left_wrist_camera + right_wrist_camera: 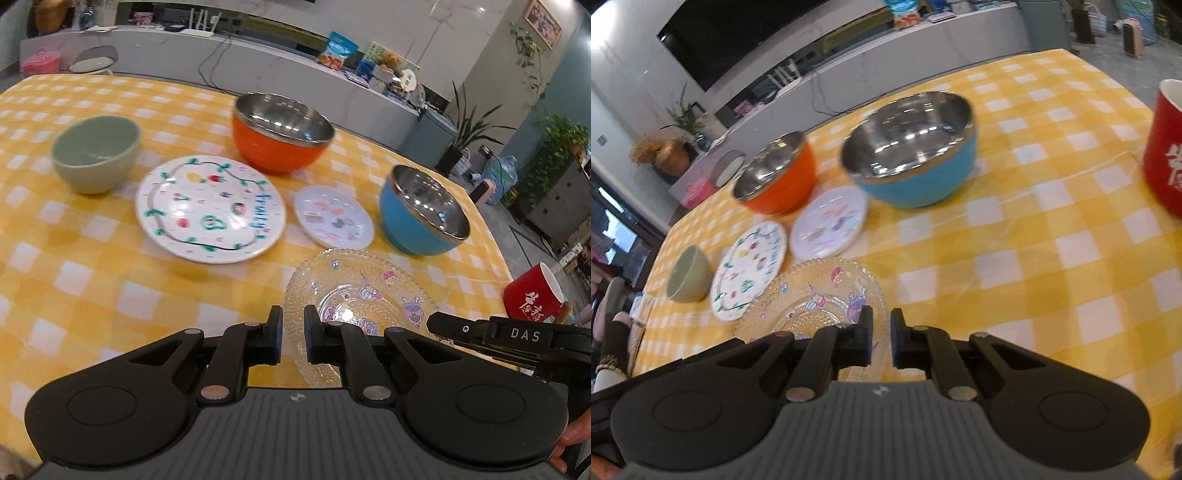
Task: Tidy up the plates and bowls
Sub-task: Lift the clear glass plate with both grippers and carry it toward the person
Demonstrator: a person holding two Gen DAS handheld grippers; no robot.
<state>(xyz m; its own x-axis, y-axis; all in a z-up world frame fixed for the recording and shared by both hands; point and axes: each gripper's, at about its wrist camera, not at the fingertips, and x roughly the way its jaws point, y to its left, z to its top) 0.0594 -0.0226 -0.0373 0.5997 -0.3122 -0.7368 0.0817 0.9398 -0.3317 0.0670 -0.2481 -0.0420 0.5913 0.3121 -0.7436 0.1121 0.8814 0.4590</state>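
With both the left tongs [293, 332] and right tongs [880, 338] nearly clenched on nothing above the glass plate [360, 295], we should release them wide before gripping its beaded rim

Yellow-and-white checks are running right across the tablecloth [92, 280]. The big bowl [280, 134] is glowing orange outside and shining steel-silver inside; its smaller neighbour [421, 212] is showing sky blue with the same silvery lining. The ceramic bowl [94, 153] is sitting pale sage green. The large plate [210, 208] is showing white with green leaves, red and yellow fruit and blue lettering; the small plate [332, 216] is white with pink and green drawings. The glass plate [354, 291] is sparkling clear, beaded, with purple and pink cartoons. The mug [533, 295] is blazing red with white characters.
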